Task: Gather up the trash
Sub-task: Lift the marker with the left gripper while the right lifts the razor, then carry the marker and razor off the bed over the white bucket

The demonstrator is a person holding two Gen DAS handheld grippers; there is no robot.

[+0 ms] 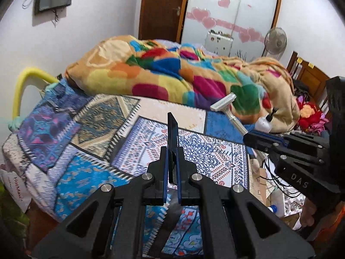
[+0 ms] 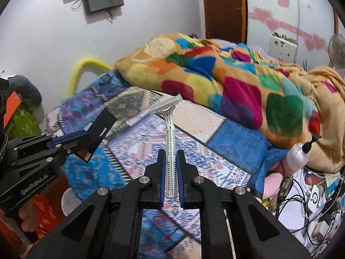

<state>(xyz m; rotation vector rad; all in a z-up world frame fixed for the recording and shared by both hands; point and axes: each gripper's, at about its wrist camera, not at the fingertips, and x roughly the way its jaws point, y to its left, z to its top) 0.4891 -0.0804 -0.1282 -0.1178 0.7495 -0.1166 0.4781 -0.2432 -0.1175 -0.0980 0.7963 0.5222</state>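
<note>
At frame centre above the patterned bed [image 1: 90, 116], the left gripper [image 1: 172, 164] fingers clamp a flat black card-like packet [image 1: 172, 133], while the right gripper [image 2: 171, 168] fingers clamp a white plastic disposable razor [image 2: 169, 129].

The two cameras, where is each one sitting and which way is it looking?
Left wrist view: sits on the left gripper, looks forward and down over the bed; it shows its own fingers shut on a black card, with the right gripper at the right edge.
Right wrist view: sits on the right gripper, faces the same bed; its fingers are shut on a white razor, with the left gripper at the left.
Both show the bed, the colourful blanket, the razor and the card.
</note>
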